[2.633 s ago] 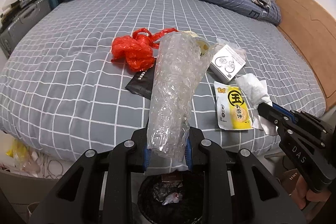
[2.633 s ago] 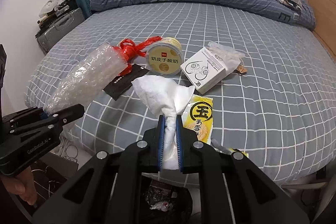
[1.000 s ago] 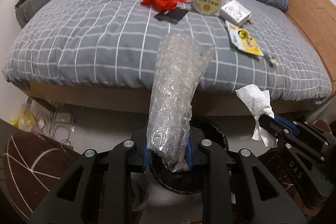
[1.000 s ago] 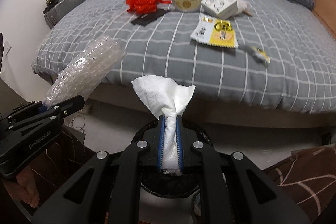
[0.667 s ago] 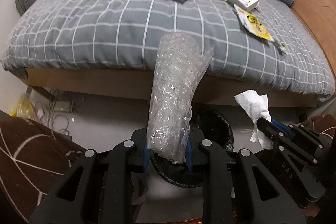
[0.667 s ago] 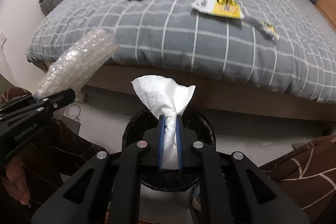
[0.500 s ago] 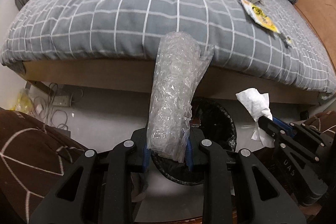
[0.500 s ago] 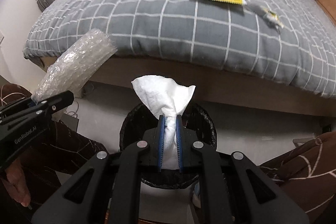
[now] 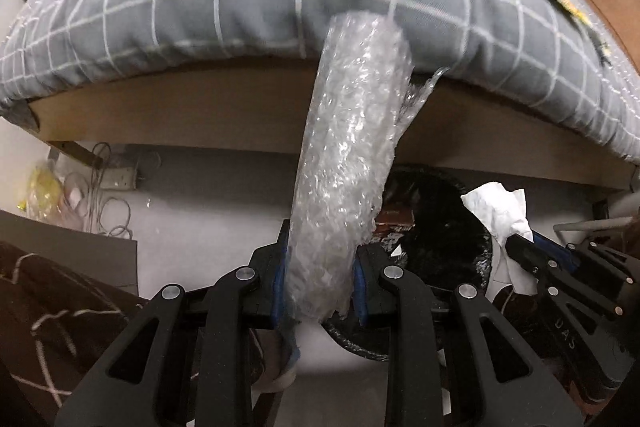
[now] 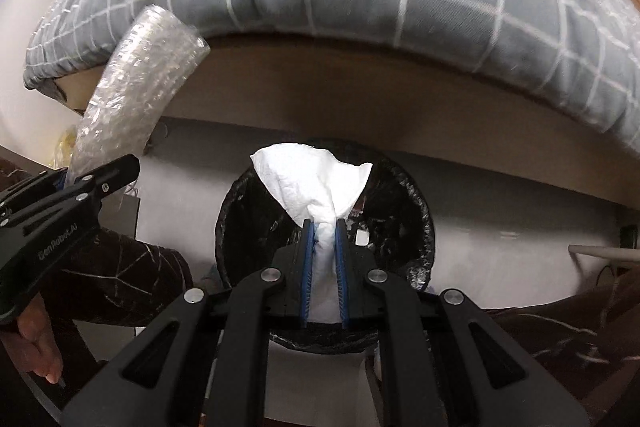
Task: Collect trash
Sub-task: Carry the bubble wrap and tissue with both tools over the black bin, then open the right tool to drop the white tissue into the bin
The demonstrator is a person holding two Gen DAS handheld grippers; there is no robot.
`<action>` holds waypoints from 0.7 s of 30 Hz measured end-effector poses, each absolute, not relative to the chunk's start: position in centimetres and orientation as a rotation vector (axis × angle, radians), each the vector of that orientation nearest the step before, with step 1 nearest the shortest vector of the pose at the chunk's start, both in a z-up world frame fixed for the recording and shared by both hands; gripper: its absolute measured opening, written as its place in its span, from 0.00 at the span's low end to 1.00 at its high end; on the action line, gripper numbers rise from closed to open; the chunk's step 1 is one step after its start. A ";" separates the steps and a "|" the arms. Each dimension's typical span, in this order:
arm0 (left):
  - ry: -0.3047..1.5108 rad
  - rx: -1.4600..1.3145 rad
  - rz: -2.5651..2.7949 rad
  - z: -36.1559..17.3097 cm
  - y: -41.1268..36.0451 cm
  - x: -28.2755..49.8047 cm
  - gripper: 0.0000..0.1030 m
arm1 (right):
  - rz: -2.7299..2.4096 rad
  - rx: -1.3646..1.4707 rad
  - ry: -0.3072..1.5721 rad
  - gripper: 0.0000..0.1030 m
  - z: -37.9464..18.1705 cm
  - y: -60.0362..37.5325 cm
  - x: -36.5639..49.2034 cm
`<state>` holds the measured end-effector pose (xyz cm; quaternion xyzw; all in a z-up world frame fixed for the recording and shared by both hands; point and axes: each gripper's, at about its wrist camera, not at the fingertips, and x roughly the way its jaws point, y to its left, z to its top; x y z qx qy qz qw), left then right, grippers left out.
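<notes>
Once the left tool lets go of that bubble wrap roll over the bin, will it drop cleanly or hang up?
The bubble wrap looks light and springy, so it may fall slowly. It is long against the bin mouth, so an end could catch the rim. It holds its shape beyond the left tool, so it is probably stiffish, not floppy.

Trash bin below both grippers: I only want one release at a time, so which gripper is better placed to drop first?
Right. The right gripper holds the tissue directly over the bin opening. The left gripper with the bubble wrap sits toward the bin's left edge.
</notes>
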<state>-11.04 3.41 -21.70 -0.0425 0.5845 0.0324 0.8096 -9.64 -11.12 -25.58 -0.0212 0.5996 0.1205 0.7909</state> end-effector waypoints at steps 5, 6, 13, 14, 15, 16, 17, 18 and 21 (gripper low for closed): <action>1.284 -0.083 0.075 -23.3 3.7 -10.5 0.24 | 0.261 -0.084 1.341 0.10 -28.1 -10.6 -9.0; 1.293 -0.083 0.078 -23.6 3.7 -10.4 0.24 | 0.264 -0.091 1.352 0.10 -28.6 -10.6 -9.0; 1.327 -0.093 0.080 -25.0 3.6 -10.4 0.24 | 0.257 -0.104 1.361 0.15 -29.5 -10.2 -8.8; 1.329 -0.098 0.082 -25.0 3.7 -10.5 0.24 | 0.252 -0.104 1.369 0.23 -29.6 -10.2 -8.9; 1.331 -0.109 0.084 -25.0 3.8 -10.5 0.24 | 0.247 -0.102 1.362 0.33 -29.5 -10.3 -8.9; 1.336 -0.122 0.084 -25.1 3.8 -10.5 0.24 | 0.242 -0.103 1.356 0.37 -29.3 -10.4 -8.9; 1.343 -0.138 0.082 -25.1 3.8 -10.5 0.24 | 0.240 -0.102 1.353 0.43 -29.2 -10.5 -8.9; 1.343 -0.148 0.080 -25.0 3.8 -10.5 0.24 | 0.240 -0.099 1.351 0.44 -29.0 -10.8 -9.0; 1.333 -0.138 0.073 -24.8 3.4 -10.6 0.24 | 0.219 -0.091 1.319 0.55 -28.3 -11.8 -9.3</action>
